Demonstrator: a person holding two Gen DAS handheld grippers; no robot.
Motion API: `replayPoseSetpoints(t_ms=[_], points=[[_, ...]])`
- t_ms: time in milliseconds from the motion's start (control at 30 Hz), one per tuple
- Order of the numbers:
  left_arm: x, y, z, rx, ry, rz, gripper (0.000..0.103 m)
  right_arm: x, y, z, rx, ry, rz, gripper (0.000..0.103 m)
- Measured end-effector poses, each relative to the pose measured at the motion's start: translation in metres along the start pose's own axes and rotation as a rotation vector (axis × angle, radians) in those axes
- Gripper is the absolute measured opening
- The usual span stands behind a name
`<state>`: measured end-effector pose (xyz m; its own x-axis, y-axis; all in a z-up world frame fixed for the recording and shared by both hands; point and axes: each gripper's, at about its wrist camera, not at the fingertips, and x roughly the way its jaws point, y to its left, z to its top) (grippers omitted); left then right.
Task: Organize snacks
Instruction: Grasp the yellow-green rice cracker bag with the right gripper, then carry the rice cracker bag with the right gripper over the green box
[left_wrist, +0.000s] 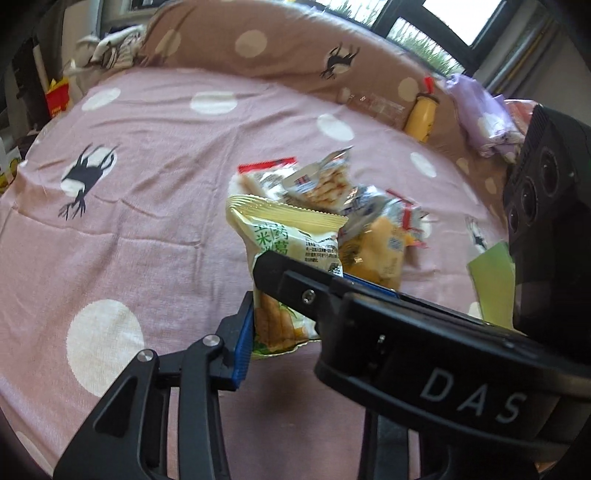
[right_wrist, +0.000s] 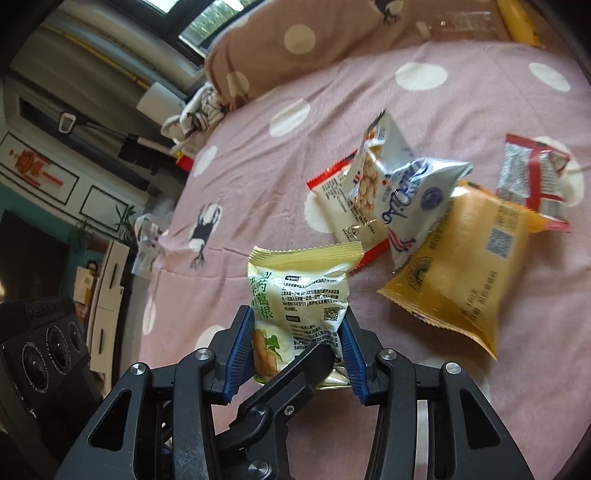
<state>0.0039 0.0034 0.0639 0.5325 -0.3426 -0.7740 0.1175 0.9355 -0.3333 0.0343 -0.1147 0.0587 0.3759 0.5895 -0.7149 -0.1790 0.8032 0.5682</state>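
Both grippers pinch green-and-cream snack packet (right_wrist: 299, 306): right gripper (right_wrist: 299, 354) clamps sides, left gripper (left_wrist: 255, 295) closed on it too. Release one before moving toward pile (right_wrist: 424, 206) mid-bedspread (right_wrist: 443, 74).

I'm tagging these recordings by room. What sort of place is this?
Most likely a bedroom: snack packets lie on a bed's pink dotted sheet, a matching pillow at its head, under a window.

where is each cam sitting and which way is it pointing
Left wrist: sits on the left gripper, looking along its fingers across the pink bedsheet toward the pillow; the right gripper's finger crosses the frame.
Right wrist: sits on the right gripper, looking across the bed toward the window; the left gripper's body shows at lower left.
Shared: the green snack packet and the snack pile.
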Motion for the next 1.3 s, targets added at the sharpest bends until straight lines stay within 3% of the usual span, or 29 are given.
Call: replayPoseSetpoints(t_ms=[200,400,567,700,900,1033,1300], points=[[-0.041,-0.046,-0.01,0.115,-0.094,-0.043,0.034,-0.069,0.005,-0.02,-0.007,-0.161,-0.01,0.049],[-0.089,-0.087,-0.021,0.188,-0.135,-0.077,0.034,-0.134,0.018,-0.038,-0.022,-0.241,-0.031,0.049],[-0.141,-0.133,-0.011,0.295,-0.203,0.005,0.034,-0.193,0.033,-0.037,-0.023,-0.311,0.042,0.05],[-0.173,-0.152,-0.005,0.35,-0.278,-0.018,0.034,-0.233,0.052,-0.038,-0.05,-0.392,0.016,0.05],[-0.177,-0.17,-0.003,0.383,-0.323,-0.106,0.034,-0.261,0.051,-0.041,-0.046,-0.464,-0.055,0.05],[-0.169,-0.188,-0.001,0.428,-0.334,-0.12,0.034,-0.27,0.034,-0.042,-0.01,-0.512,-0.049,0.05],[-0.145,-0.223,0.0,0.513,-0.302,-0.166,0.034,-0.287,-0.007,-0.042,0.056,-0.58,-0.083,0.05]])
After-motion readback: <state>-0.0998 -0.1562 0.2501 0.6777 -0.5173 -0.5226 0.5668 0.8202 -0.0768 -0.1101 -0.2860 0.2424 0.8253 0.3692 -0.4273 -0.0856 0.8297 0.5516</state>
